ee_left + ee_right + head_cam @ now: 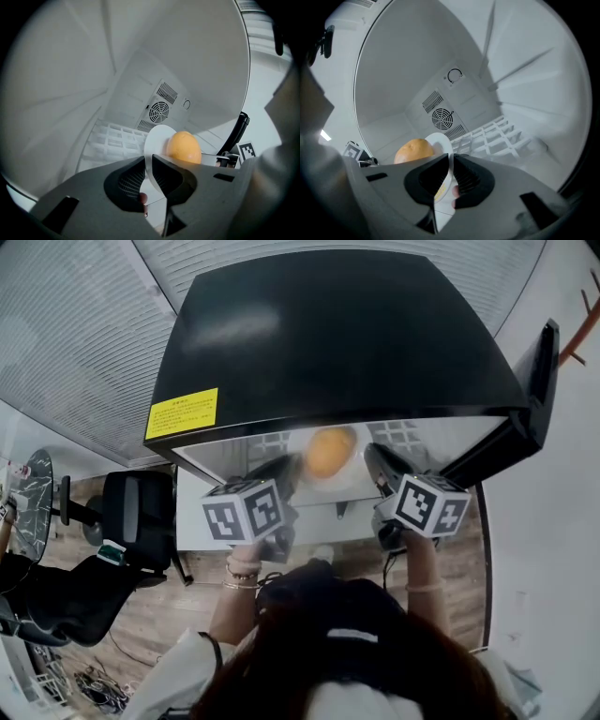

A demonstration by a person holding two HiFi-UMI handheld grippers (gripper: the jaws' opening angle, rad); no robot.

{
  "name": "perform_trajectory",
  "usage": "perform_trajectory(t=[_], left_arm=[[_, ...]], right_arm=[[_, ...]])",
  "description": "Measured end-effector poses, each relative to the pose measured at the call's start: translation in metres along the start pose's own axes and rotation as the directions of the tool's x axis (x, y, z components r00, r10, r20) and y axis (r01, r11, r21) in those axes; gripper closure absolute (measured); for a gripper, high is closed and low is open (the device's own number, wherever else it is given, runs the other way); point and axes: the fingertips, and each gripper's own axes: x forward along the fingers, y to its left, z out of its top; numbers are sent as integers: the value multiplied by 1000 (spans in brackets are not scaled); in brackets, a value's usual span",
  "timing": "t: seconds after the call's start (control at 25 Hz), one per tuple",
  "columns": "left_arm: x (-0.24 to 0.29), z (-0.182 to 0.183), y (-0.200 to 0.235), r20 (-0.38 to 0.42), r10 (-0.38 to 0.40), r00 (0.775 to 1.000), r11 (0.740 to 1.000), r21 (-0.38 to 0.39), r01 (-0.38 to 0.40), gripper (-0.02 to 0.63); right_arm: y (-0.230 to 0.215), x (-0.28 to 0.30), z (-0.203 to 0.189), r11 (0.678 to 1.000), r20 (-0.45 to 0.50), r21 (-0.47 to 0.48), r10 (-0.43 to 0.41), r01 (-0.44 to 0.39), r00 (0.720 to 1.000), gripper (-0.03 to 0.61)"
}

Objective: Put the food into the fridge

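Inside the open fridge [337, 334], an orange [183, 146] sits on a white plate [154, 142]. Left gripper [149, 161] and right gripper [451, 159] each pinch opposite plate rims, jaws narrow. Only the gripper views show the back fan [441, 118] and wire shelf [497, 136]; the head view shows the yellow sticker [181, 412].

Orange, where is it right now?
Head view centre: the orange sits on the white plate gripped between left tool and right tool, at the fridge opening.
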Motion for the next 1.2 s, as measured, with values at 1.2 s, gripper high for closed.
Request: perform_trajectory(t=[1.2], left_arm=[[13,16,7,95,90,991,996,-17,-89,551]], right_arm=[[-8,22,14,972,-23,-191,-146,139,989,528]])
